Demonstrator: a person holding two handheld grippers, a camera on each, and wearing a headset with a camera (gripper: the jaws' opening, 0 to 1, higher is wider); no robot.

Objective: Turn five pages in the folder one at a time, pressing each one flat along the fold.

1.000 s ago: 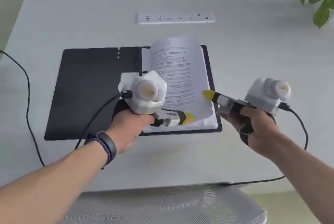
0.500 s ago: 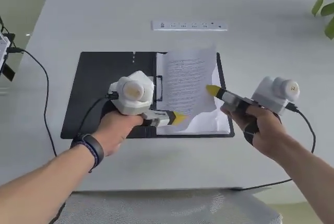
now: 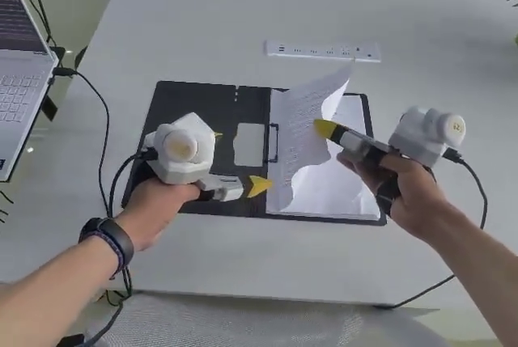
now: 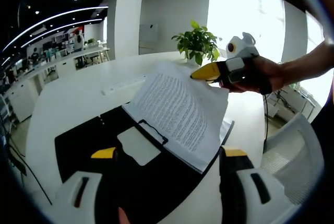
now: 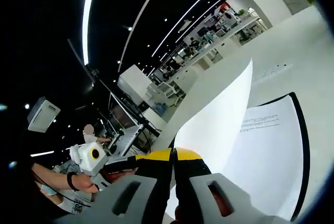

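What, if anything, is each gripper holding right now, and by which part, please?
The right gripper is shut on the lifted page, pinching its outer free edge, opposite the fold. The left gripper is open, holding nothing.

On the tabletop (image 3: 243,7) the folder (image 3: 194,108) lies open, a page (image 3: 307,120) over its right half, power strip (image 3: 322,50) behind, laptop (image 3: 16,96) left.
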